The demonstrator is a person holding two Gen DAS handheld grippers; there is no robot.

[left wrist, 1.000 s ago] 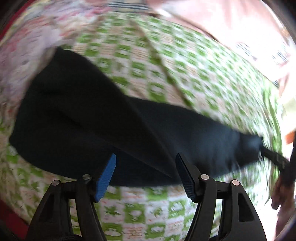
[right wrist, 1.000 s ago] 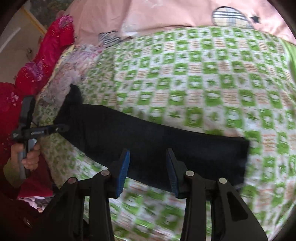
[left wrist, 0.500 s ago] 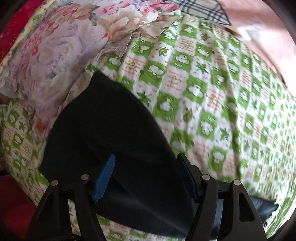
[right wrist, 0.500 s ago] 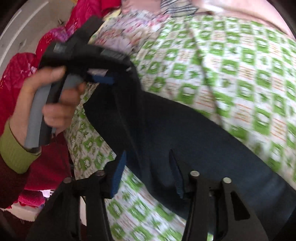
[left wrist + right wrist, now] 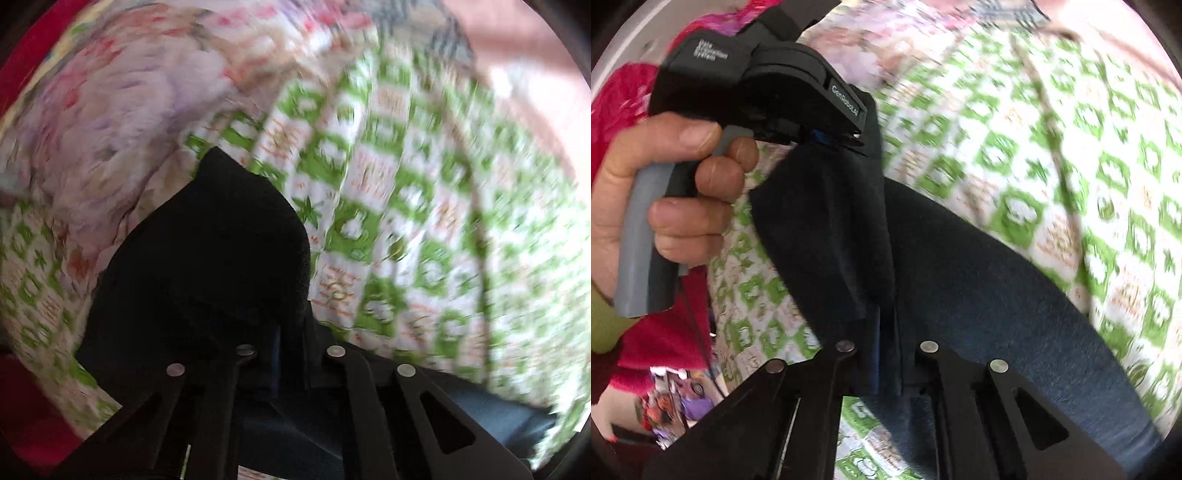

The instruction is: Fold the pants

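Dark navy pants [image 5: 207, 258] lie on a green checked bedsheet [image 5: 424, 221]. My left gripper [image 5: 290, 332] points steeply down and is shut on one end of them; the cloth bunches up over its fingers. In the right wrist view the pants [image 5: 979, 280] run from the lower right to the upper left. My right gripper [image 5: 884, 332] is shut on their near edge, pinching a fold. Close above it, a hand [image 5: 676, 177] holds the left gripper [image 5: 827, 136], clamped on a raised corner of the same end.
A floral quilt [image 5: 110, 122] lies bunched just beyond the pants' end. Pink fabric [image 5: 535, 74] lies at the far side of the bed. A red blanket [image 5: 624, 92] hangs past the bed's left edge. The green sheet [image 5: 1071, 147] stretches to the right.
Both grippers moved toward the same end of the pants and came close together. Their jaws, open before, have shut on the cloth, which now lifts off the sheet.
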